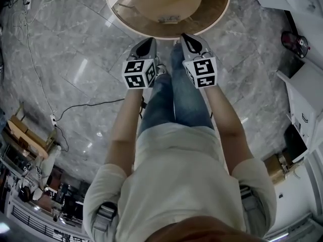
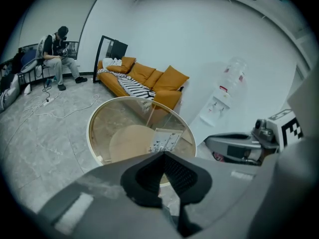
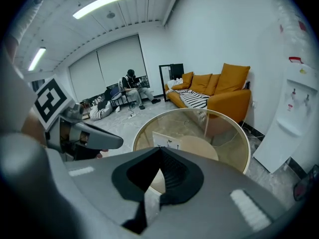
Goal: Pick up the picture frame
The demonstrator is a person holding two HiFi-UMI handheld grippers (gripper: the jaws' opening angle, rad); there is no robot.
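Observation:
The picture frame (image 1: 169, 19) is a small white card with dark marks, standing upright near the near edge of a round glass table (image 1: 116, 9). It also shows in the left gripper view (image 2: 164, 139) and the right gripper view (image 3: 166, 141), just beyond each gripper's tips. My left gripper (image 1: 146, 42) and right gripper (image 1: 187, 37) hang side by side over the floor, short of the table's rim, both pointing at the frame. The left gripper (image 2: 163, 154) is shut with nothing in it. The right gripper (image 3: 160, 150) is likewise shut and holds nothing.
An orange sofa (image 2: 149, 81) with a striped throw stands behind the table, a white water dispenser (image 2: 224, 96) to its right. A person (image 2: 57, 46) sits at the far left. Cables (image 1: 75, 107) run across the grey marble floor. White cabinets (image 1: 303, 100) line the right side.

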